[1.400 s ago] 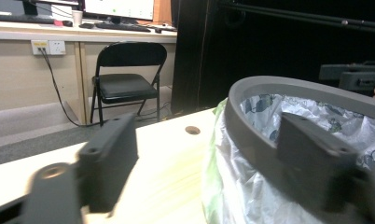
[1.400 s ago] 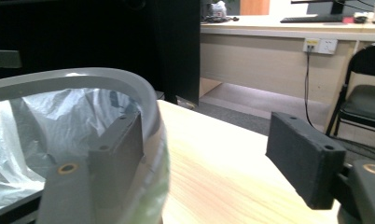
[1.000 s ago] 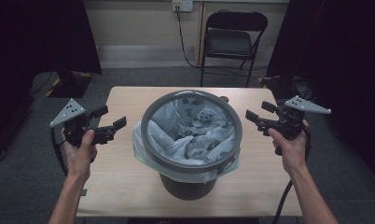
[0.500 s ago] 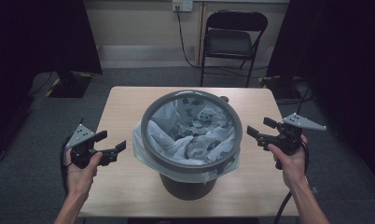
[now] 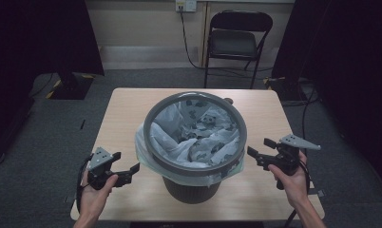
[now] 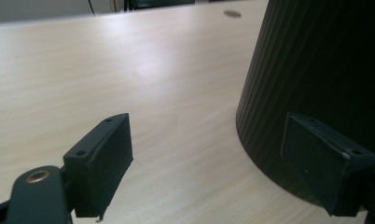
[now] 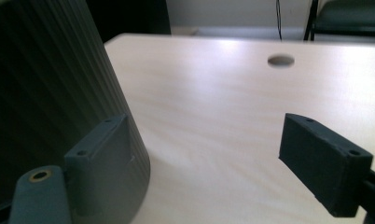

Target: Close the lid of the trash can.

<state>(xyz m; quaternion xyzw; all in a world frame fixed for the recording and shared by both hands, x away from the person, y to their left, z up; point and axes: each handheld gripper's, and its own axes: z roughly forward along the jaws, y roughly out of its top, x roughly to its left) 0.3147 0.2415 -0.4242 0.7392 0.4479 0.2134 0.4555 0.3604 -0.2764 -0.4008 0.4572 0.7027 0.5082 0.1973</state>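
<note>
A dark ribbed waste bin (image 5: 195, 183) stands in the middle of the wooden table (image 5: 127, 114), lined with a white patterned bag (image 5: 194, 135) folded over its grey rim. My left gripper (image 5: 127, 172) is low at the table's front left, open and empty, its jaws pointing at the bin's base. In the left gripper view the bin wall (image 6: 316, 70) rises at the right behind one jaw. My right gripper (image 5: 258, 151) is open and empty at the bin's right side. In the right gripper view the bin wall (image 7: 50, 84) stands at the left.
A black folding chair (image 5: 236, 40) stands beyond the table's far edge. A cable hole (image 7: 281, 60) is in the tabletop behind the bin. Cables (image 5: 303, 118) lie on the grey floor at the right. Dark curtains hang on both sides.
Both grippers have come down and toward the table's front edge, from beside the bin's rim to near its base. Both stay open.
</note>
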